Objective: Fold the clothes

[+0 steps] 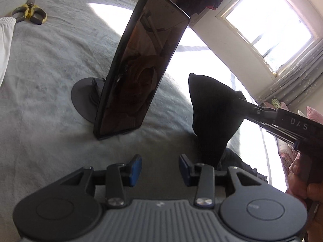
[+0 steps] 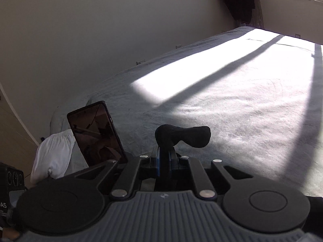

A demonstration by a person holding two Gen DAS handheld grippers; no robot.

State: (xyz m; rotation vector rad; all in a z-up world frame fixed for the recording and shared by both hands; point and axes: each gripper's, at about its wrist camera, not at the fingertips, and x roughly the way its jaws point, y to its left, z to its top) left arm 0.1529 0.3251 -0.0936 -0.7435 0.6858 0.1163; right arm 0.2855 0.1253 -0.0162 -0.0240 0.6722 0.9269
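A black sock (image 1: 210, 109) hangs above the pale grey bed cover (image 1: 50, 76), pinched by my right gripper (image 1: 241, 98), which enters from the right with a hand behind it. In the right wrist view the same sock (image 2: 181, 136) sticks up and flops to the right from between the blue pads, where my right gripper (image 2: 164, 157) is shut on it. My left gripper (image 1: 160, 167) hovers low over the bed, open, with nothing between its blue pads. More dark cloth (image 1: 236, 161) lies on the bed just right of it.
A phone (image 1: 141, 66) leans on a round-based stand (image 1: 82, 98) in the middle of the bed. Yellow-handled scissors (image 1: 30, 13) lie far left beside white cloth (image 1: 5, 40). The window (image 1: 268, 26) and curtain are at right. Sunlight covers the far bed.
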